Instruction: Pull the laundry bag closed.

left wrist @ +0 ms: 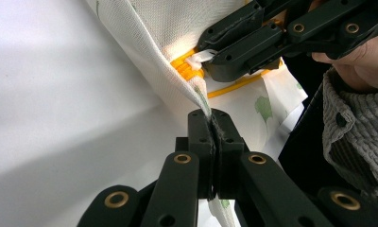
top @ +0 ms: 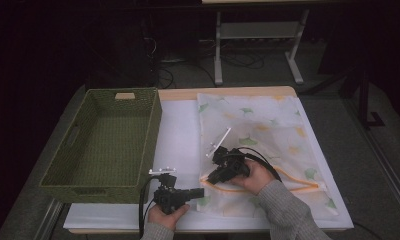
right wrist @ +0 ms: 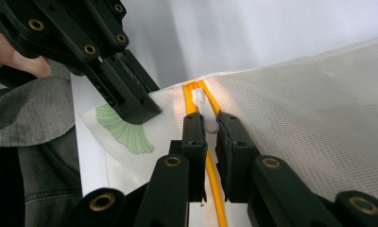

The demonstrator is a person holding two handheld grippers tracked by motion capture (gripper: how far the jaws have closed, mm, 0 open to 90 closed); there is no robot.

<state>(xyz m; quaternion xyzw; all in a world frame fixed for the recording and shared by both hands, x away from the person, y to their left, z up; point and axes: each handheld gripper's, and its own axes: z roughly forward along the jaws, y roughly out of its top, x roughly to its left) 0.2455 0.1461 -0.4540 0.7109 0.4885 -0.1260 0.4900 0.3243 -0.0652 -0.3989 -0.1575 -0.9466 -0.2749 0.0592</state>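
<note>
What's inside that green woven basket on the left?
The green basket looks empty: in the high view its woven floor and far walls lie bare. Its near wall hides a strip of floor just behind it, so anything small and flat there cannot be ruled out.

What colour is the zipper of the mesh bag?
The zipper is orange-yellow with a white pull tab; the right gripper view shows it best.

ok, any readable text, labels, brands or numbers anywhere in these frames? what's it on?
None readable.
Mesh laundry bag: green and yellow leaf prints, no lettering.
White zipper pull and orange zipper: no marking visible.
Green woven basket: the pale patch on its far wall is its handle opening, not a label.
</note>
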